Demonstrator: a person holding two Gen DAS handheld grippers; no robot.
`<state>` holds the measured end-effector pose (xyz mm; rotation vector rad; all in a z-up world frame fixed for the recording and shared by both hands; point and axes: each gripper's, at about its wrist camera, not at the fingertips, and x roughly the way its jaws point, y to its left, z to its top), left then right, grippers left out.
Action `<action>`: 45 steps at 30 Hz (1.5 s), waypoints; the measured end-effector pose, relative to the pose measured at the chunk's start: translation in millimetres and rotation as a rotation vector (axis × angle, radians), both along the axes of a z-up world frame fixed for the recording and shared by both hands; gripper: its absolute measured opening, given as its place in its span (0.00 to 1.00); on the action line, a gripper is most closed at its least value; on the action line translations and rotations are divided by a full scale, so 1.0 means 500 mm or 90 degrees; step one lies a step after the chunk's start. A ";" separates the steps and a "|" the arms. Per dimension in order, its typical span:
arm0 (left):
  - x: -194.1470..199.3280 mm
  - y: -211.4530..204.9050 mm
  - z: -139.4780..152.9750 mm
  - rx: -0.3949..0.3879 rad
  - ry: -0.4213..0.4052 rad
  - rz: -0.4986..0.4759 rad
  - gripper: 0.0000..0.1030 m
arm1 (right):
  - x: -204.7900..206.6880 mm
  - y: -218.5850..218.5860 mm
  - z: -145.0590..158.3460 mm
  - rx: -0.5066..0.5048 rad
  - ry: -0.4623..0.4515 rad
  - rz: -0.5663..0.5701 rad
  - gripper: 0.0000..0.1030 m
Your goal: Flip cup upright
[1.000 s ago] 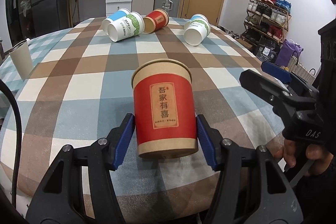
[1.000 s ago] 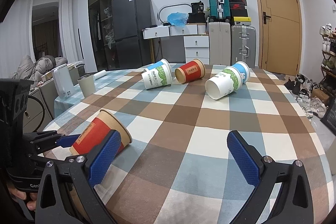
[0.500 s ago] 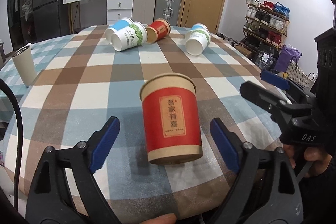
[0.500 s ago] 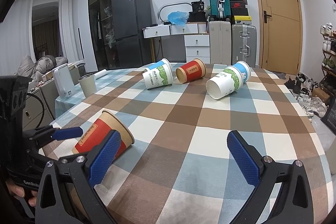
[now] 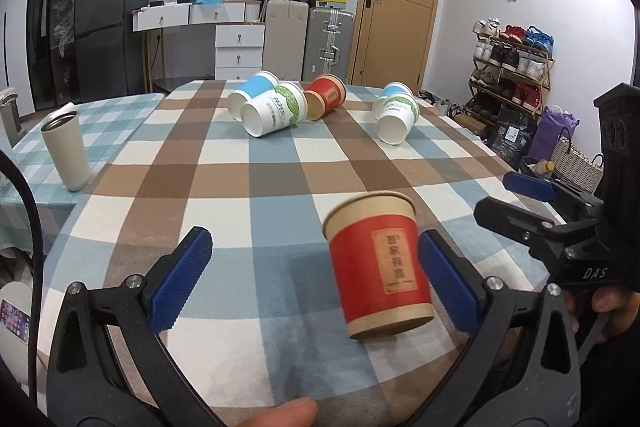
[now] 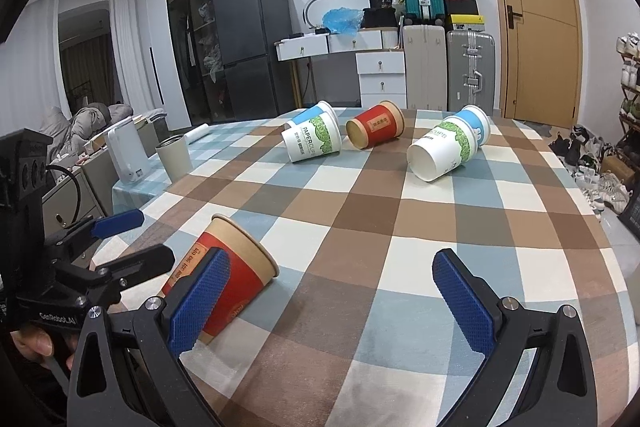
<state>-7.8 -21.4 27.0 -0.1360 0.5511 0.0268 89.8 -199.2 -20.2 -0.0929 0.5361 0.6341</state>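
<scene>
A red paper cup with a kraft rim (image 5: pixel 380 263) stands upright on the checked tablecloth near the front edge. It also shows in the right wrist view (image 6: pixel 228 275), partly behind a blue pad. My left gripper (image 5: pixel 316 279) is open and empty. The cup sits just inside its right pad (image 5: pixel 448 287), apart from it. My right gripper (image 6: pixel 332 303) is open and empty, to the right of the cup. Several cups lie on their sides at the far end: a white and green one (image 5: pixel 274 109), a red one (image 5: pixel 326 97), another white one (image 5: pixel 396 119).
A beige tumbler (image 5: pixel 66 151) stands at the left on a second table. A white kettle (image 6: pixel 126 155) stands beside it. The checked table (image 6: pixel 400 219) spreads between the grippers and the far cups. A shoe rack (image 5: pixel 512 67) and bags stand on the right.
My left gripper has let go of the red cup, opened wide, pulled back and shifted left. The cup stands on its own. The right gripper has stayed still.
</scene>
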 end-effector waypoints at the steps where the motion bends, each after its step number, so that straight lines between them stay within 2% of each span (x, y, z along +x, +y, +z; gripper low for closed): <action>1: 0.000 0.004 0.000 0.003 -0.002 0.004 1.00 | 0.001 0.004 0.000 0.000 0.008 0.002 1.00; 10: 0.003 0.064 -0.022 0.004 -0.015 0.033 1.00 | 0.019 0.036 -0.008 0.002 0.077 0.015 1.00; 15: 0.010 0.086 -0.037 -0.012 -0.012 0.044 1.00 | 0.036 0.050 -0.012 0.020 0.128 0.022 1.00; 33: 0.023 0.075 -0.061 0.011 -0.007 0.032 1.00 | 0.105 0.100 -0.054 0.076 0.322 0.051 0.99; 39: 0.023 0.076 -0.060 0.016 -0.007 0.030 1.00 | 0.119 0.109 -0.063 0.087 0.363 0.060 0.95; 45: 0.023 0.076 -0.061 0.015 -0.007 0.030 1.00 | 0.137 0.111 -0.080 0.117 0.415 0.081 0.78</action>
